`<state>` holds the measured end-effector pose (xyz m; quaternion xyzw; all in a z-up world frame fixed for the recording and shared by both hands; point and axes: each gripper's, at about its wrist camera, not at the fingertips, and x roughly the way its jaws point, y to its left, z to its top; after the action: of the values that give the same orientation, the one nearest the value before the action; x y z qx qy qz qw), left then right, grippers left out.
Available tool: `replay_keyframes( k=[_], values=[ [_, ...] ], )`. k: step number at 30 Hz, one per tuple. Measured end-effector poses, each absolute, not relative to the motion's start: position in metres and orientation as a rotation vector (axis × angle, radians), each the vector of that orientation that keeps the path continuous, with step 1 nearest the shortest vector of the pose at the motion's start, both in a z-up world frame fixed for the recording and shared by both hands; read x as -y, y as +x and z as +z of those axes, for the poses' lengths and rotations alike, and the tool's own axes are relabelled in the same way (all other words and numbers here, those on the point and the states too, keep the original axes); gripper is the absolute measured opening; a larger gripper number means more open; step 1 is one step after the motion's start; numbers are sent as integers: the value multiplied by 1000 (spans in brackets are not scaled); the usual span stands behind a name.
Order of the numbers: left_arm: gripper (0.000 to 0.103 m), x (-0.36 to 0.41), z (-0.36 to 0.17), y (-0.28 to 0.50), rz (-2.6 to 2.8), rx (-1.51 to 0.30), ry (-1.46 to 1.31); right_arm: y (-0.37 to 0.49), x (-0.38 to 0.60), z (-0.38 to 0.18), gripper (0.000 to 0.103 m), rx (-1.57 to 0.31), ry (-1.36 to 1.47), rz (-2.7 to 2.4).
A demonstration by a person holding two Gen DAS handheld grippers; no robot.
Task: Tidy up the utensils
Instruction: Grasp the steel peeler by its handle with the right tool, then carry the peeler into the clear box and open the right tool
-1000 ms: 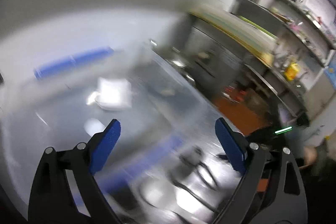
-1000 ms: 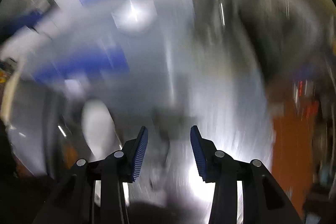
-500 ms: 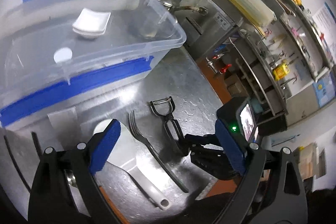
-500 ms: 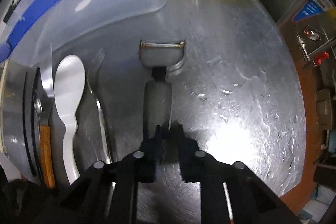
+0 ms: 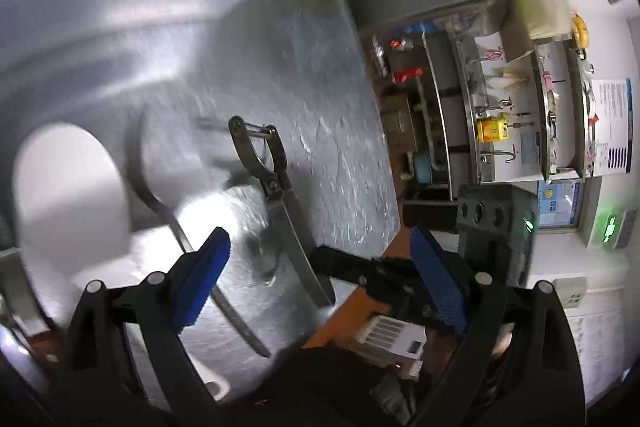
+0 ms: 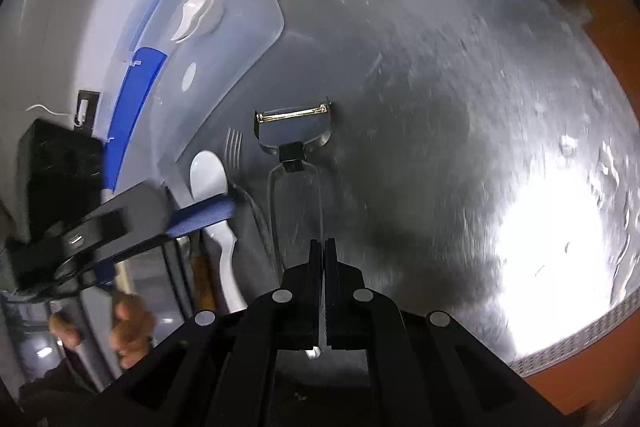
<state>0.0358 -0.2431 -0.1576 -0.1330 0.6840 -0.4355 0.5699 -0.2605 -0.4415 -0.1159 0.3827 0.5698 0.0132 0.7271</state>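
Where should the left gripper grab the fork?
Probably mid-handle, coming straight down with the left gripper open across it. The fork lies flat on the steel table, its handle thin, with the white spoon close on one side and the peeler, held by the right gripper, on the other.

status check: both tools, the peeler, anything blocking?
Right tool shut on peeler handle, lifted off the steel table. Left tool open, empty, over fork and white spoon. Nothing blocking the clear bin.
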Motion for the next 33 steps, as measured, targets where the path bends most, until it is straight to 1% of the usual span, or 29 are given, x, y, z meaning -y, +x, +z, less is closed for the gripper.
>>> replay_keyframes(
  k=[1, 2, 3, 5, 6, 7, 8, 9, 11, 13, 16, 19, 20, 23, 25, 29, 31, 33],
  values=[
    [85, 246, -161, 34, -1017, -1628, -319, -263, 441, -116, 3, -1258, 845, 26],
    [80, 247, -166, 33, -1014, -1647, -329, -265, 441, -117, 3, -1259, 849, 25],
    [78, 250, -171, 30, -1014, -1668, -332, -263, 443, -117, 3, -1259, 856, 27],
    [70, 253, -177, 26, -1004, -1690, -311, -267, 445, -120, 3, -1259, 870, 34],
    [67, 256, -180, 24, -997, -1697, -290, -271, 440, -115, 3, -1260, 875, 38],
    [61, 258, -180, 22, -991, -1702, -276, -271, 439, -117, 3, -1261, 879, 42],
    [52, 259, -183, 21, -982, -1706, -266, -272, 438, -118, 3, -1263, 879, 44],
    [47, 260, -187, 20, -967, -1711, -257, -273, 437, -118, 3, -1264, 878, 44],
    [24, 261, -192, 19, -951, -1723, -247, -273, 435, -120, 3, -1265, 879, 46],
    [11, 262, -194, 18, -944, -1728, -235, -268, 433, -125, 3, -1266, 881, 43],
    [11, 264, -187, 15, -971, -1685, -209, -272, 430, -122, 3, -1258, 885, 48],
    [11, 269, -158, 8, -1053, -1577, -151, -275, 427, -107, 3, -1220, 867, 43],
    [11, 269, -149, 6, -1077, -1546, -140, -278, 426, -93, 3, -1188, 851, 45],
    [11, 268, -96, 6, -1174, -1390, -114, -282, 424, -51, 3, -1100, 788, 57],
    [11, 263, -52, 14, -1230, -1259, -114, -274, 420, -8, 3, -1018, 708, 75],
    [11, 249, 20, 58, -1249, -1056, -117, -219, 409, 62, 3, -901, 534, 125],
    [11, 242, 38, 89, -1206, -1005, -114, -183, 405, 81, 3, -883, 477, 133],
    [11, 237, 43, 127, -1134, -997, -122, -137, 397, 89, 3, -903, 428, 133]
  ],
)
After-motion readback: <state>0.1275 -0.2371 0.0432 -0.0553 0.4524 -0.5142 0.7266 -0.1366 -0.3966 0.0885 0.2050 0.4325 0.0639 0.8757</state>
